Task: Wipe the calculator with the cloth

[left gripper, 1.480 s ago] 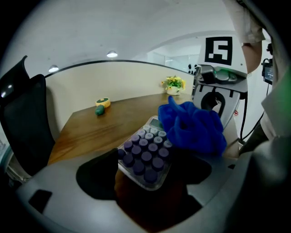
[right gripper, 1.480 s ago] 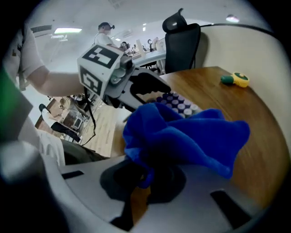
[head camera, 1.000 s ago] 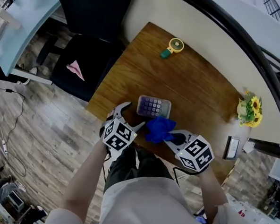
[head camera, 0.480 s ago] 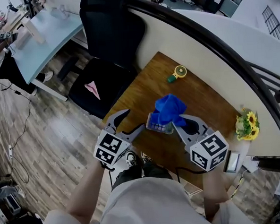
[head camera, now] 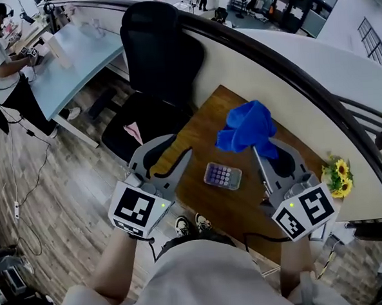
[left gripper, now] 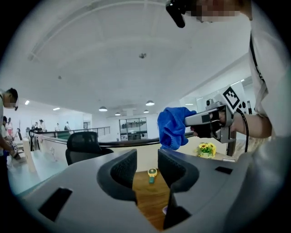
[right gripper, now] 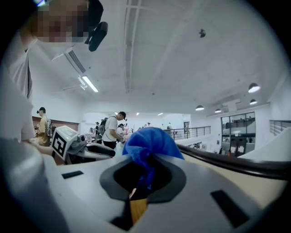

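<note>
- High above the calculator (head camera: 223, 176), your right gripper (head camera: 262, 148) clamps the cloth (head camera: 247, 127); lower it flat.
- Left gripper (head camera: 181, 145) jaws, just closing, gape slightly, empty; brace the calculator's edge.

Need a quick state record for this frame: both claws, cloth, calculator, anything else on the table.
left claw: open; jaws narrowly apart, have just been closing, nothing between them
right claw: shut on crumpled blue cloth, held in the air
calculator: small silver-grey calculator, keys up, flat on brown wooden table; neither claw touches it
other: small yellow-and-green object at table's far end; sunflower bunch at right edge; black office chair beside table
</note>
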### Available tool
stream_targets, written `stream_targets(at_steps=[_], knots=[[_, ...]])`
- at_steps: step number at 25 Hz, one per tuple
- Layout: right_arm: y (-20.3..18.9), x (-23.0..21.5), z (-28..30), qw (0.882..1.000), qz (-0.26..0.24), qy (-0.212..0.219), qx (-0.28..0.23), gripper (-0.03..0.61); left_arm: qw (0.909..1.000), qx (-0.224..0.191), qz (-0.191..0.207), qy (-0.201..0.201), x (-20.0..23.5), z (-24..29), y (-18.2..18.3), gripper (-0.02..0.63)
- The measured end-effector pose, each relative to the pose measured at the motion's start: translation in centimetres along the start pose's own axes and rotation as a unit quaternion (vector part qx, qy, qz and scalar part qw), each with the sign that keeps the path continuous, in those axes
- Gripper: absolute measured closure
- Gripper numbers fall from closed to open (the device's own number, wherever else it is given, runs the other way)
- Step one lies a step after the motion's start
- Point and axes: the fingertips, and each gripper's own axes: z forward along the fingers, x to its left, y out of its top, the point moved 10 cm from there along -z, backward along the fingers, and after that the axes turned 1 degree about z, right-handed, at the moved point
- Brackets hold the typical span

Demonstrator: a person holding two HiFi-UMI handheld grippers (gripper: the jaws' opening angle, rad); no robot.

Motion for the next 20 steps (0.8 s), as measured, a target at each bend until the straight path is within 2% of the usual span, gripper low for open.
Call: stream_targets(at_steps=[6,11,15,20], knots=[[2.6,0.6,-2.6,0.998,0.002,-0.036,-0.059,0.552,0.9986,-0.038,0.029,0.024,-0.2,-2.2,3.3,0.496],[3.3,0.8,-4.8,0.995,0.000,-0.064,-0.080,0.551,0.9979,-0.037,0.039,0.036,-0.7,-3.4,3.9,0.525],[2.7,0.9,-5.7,0.995,-0.013,-0.075,-0.064,0.551,0.9976,-0.026,0.046,0.045,-1.0,-3.8,3.3,0.540],[1.0,1.7,-6.2,0.996,-0.038,-0.075,-0.014,0.552,0.9981,-0.019,0.024,0.053,-1.4,-4.2,1.9,0.579]])
